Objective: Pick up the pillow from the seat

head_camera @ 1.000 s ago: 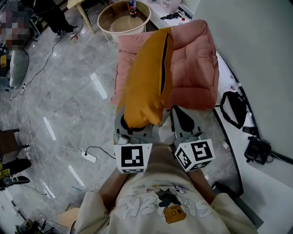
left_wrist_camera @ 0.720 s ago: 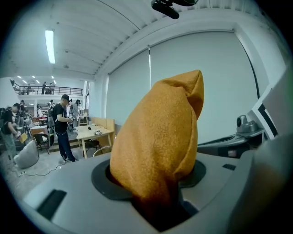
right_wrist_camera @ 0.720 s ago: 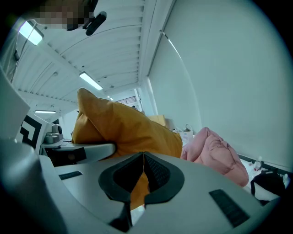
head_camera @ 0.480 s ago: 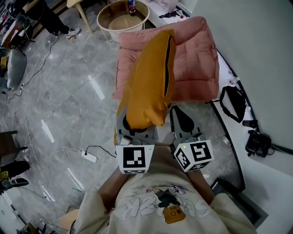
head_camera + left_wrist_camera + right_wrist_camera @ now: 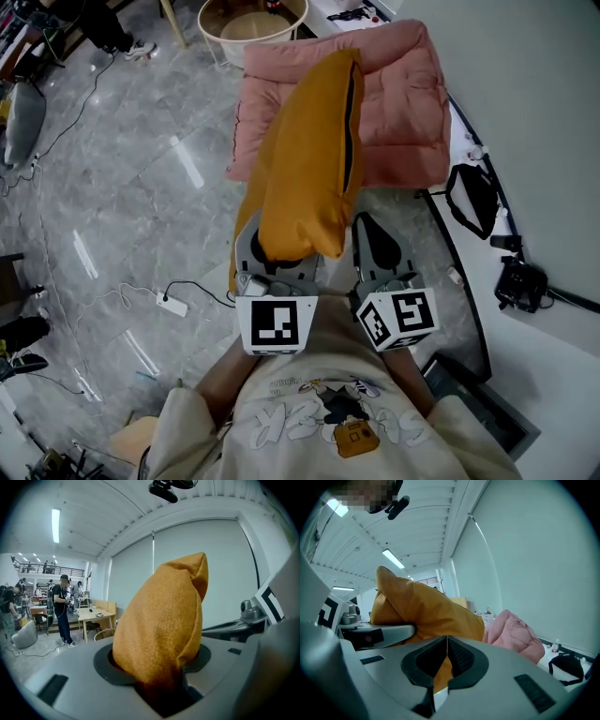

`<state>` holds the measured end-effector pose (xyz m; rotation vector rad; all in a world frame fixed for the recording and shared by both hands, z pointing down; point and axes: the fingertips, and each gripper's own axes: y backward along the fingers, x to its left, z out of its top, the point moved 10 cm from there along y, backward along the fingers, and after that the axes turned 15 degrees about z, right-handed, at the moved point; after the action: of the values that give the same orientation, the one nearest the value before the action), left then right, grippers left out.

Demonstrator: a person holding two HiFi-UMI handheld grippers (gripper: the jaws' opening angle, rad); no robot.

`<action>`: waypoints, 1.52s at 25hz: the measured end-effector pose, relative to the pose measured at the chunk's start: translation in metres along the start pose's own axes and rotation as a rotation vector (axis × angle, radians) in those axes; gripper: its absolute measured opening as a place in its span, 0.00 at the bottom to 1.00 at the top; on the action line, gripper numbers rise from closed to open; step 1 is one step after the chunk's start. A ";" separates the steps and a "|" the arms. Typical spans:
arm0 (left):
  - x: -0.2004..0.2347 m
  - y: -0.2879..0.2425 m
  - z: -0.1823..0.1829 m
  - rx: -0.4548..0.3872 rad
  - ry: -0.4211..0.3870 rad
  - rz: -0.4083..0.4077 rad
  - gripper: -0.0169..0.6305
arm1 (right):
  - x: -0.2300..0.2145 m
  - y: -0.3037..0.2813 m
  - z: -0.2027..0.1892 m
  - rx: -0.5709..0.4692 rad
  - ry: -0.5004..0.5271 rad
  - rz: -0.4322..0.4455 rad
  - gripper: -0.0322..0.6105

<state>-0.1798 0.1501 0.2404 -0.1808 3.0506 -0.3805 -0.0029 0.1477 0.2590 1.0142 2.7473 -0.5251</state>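
I read the left tongs (image 5: pixel 277 267) as clamped on the near end of the mustard-yellow pillow (image 5: pixel 305 159). In the left gripper view the fabric of the pillow (image 5: pixel 159 620) fills the gap of the left tongs (image 5: pixel 157 670), and both dark pads press into it. The pillow stands on edge, tilted up and away from me. Its dark zipper seam faces the right side in the head view. Its far end lies over the front part of the pink seat cushion (image 5: pixel 403 103); I cannot tell whether that end touches the cushion. The right tongs (image 5: pixel 375 246) sit just beside the pillow on its right, and I see no contact with it. In the right gripper view the right tongs (image 5: pixel 446 653) are closed tip to tip with nothing between them; the pillow (image 5: pixel 422 611) shows beyond them to the left and the pink seat cushion (image 5: pixel 513 634) to the right. Each gripper carries its marker cube (image 5: pixel 272 323) close to my chest. The grey marble floor (image 5: pixel 122 187) carries a white power strip (image 5: pixel 172 305) with its cable to my left. A black bag (image 5: pixel 472 197) lies by the wall on the right. A round table (image 5: pixel 253 23) stands beyond the cushion.
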 end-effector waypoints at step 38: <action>-0.058 0.020 0.011 -0.028 -0.071 0.083 0.39 | -0.029 0.043 0.018 -0.021 0.064 0.134 0.09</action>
<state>-0.1235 0.1737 0.2274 -0.0671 2.9827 -0.3186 0.0479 0.1538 0.2390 1.2201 2.7084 -0.4497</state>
